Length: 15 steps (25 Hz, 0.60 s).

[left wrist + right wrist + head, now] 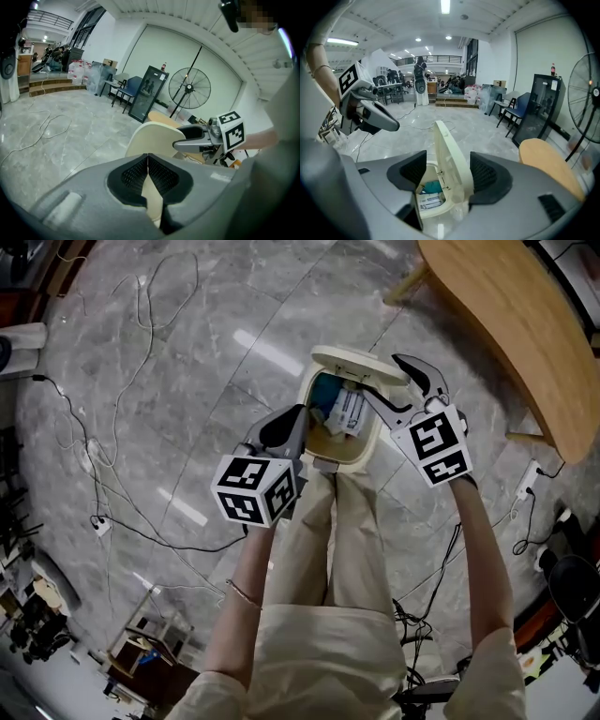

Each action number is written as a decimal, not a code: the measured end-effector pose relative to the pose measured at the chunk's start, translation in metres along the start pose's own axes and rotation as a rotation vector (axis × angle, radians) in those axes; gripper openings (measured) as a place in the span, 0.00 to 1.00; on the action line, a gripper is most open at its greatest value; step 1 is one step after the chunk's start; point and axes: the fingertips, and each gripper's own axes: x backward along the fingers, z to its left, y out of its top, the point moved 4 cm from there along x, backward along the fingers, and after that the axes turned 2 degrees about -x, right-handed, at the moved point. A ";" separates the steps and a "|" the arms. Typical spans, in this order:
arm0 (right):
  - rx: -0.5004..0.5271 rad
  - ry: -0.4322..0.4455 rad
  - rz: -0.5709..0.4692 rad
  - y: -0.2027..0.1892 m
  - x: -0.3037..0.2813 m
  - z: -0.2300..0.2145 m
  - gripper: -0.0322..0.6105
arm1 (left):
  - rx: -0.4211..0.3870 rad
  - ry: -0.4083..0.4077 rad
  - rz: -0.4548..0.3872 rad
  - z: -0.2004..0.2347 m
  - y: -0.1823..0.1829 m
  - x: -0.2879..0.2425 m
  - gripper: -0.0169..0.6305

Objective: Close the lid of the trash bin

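The cream trash bin stands on the floor in front of the person's legs, holding teal and white rubbish. Its lid is raised at the far rim. My right gripper is open, and in the right gripper view the upright lid stands between the jaws of that gripper. My left gripper hovers at the bin's near left rim, shut. In the left gripper view its pads meet at the tip, a cream sliver shows in the gap behind them, and the lid stands beyond.
A curved wooden table stands to the right of the bin. Cables trail over the grey marble floor on the left, and a power strip lies at the right. A standing fan and a black cabinet stand farther off.
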 end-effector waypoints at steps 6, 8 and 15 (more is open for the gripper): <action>0.006 -0.025 0.006 -0.004 0.002 0.012 0.50 | -0.005 -0.016 0.005 -0.001 -0.011 0.007 0.06; 0.008 -0.030 0.008 -0.006 0.003 0.018 0.50 | -0.006 -0.019 0.003 -0.002 -0.015 0.010 0.06; 0.006 -0.045 0.007 -0.015 0.011 0.039 0.50 | -0.009 -0.027 0.001 -0.008 -0.030 0.022 0.06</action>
